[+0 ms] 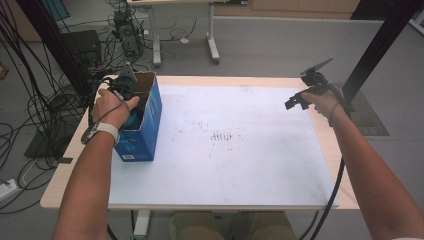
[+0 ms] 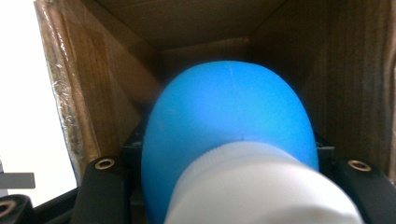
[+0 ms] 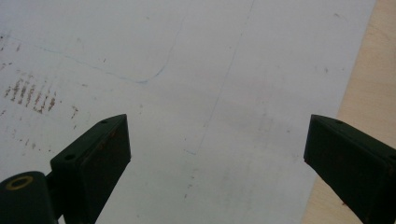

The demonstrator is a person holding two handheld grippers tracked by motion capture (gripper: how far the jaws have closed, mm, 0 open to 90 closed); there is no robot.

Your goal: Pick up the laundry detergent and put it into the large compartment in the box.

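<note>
The blue bottle (image 2: 229, 121), rounded and smooth with a white cap (image 2: 261, 186) at the near end, sits clamped between the jaws of the left gripper (image 1: 131, 102) inside the open cardboard box (image 1: 145, 120); in the left gripper view its blue body reaches toward the box's far inner corner, with brown cardboard walls close on the left, right and above, so little free room remains around it. A faint seam line runs down the blue body, and the cap shows fine ridges at its rim. The box, blue on the outside with a brown inside, stands upright near the left edge of the table (image 1: 65, 175), toward the far left corner, partly on the white sheet (image 1: 225, 165) that covers most of the tabletop. The left hand (image 1: 112, 107) reaches into the box's open top from the near side. From the box to the right edge the sheet lies bare apart from some brown scuff marks (image 1: 222, 136) near its middle. The right gripper (image 1: 300, 100) hovers over the sheet near the far right corner of the table, its jaws spread wide with nothing between them; in the right gripper view the sheet's right edge and a strip of bare wood show beside the right jaw.
</note>
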